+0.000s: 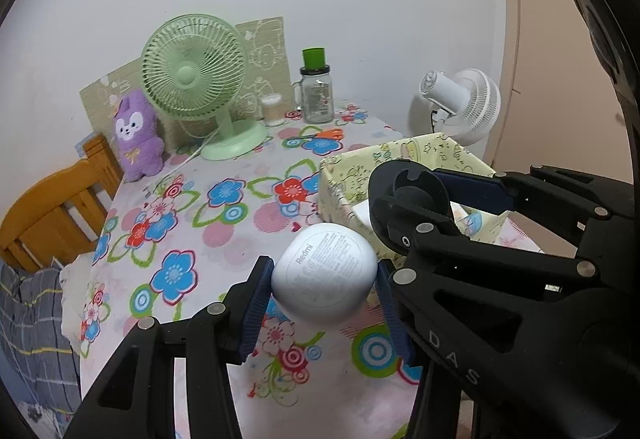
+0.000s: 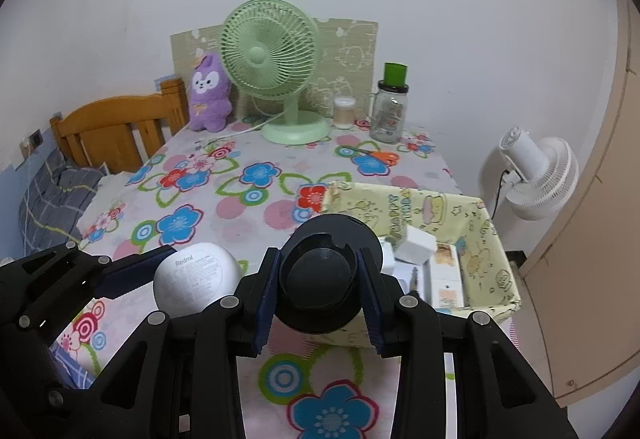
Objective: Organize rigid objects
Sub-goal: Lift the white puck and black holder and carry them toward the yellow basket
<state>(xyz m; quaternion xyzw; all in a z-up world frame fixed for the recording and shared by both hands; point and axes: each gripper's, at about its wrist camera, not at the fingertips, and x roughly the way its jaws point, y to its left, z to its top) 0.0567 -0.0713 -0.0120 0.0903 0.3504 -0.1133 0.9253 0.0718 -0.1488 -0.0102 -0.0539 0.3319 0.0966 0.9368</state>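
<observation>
Two pairs of black tongs with blue pads are above the table with the flowered cloth [image 2: 224,199], each holding one thing. The left tongs [image 1: 324,279] are closed on a white rounded plastic case with grey "Redmi" print [image 1: 325,273]; its sides touch both pads, and it hangs in the air over the cloth, just left of the pale yellow fabric basket with cartoon print [image 2: 486,239]. The right tongs [image 2: 318,287] are closed narrowly on a black round plastic object with a domed middle [image 2: 320,279], which is in front of the near left corner of the basket. Inside the basket lie some white boxes [image 2: 416,245], one of them tilted against the others. Behind the basket, near the wall, stand a green table fan [image 2: 270,55], a purple plush toy [image 2: 208,91] and a clear glass jar with a green cap [image 2: 390,107]. Orange-handled scissors [image 2: 386,157] lie on the cloth between the jar and the basket.
</observation>
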